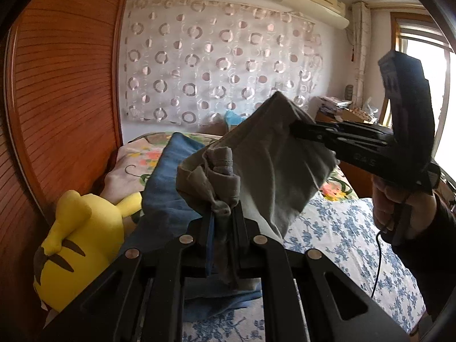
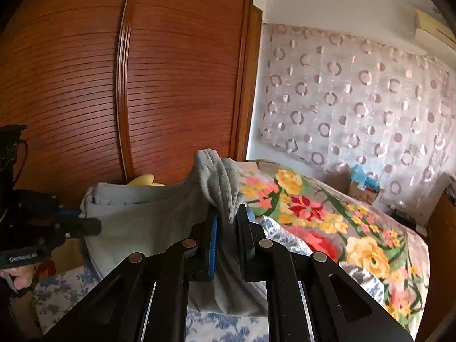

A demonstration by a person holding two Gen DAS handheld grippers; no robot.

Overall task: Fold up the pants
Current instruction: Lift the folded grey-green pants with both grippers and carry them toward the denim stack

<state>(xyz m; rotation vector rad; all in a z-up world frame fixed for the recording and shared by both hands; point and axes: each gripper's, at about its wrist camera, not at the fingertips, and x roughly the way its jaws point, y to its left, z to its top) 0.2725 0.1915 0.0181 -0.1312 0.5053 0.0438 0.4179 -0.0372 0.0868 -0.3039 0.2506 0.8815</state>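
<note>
Grey pants (image 1: 265, 165) hang in mid-air above the floral bedsheet (image 1: 342, 228), the left gripper (image 1: 225, 225) and right gripper (image 2: 228, 222) each clenched on a bunched edge; no finished fold shows, and laying flat remains

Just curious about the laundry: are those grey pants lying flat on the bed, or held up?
Held up. The grey pants hang between the left gripper and the right gripper, each shut on an edge.

Hiding most of the yellow plush toy (image 2: 145, 180) behind the grey pants (image 2: 136, 222) in the right wrist view. Cutting off the air conditioner (image 2: 433, 25) at the frame's dark rim. Blurring the clutter on the far desk (image 1: 342, 108) beyond telling.
</note>
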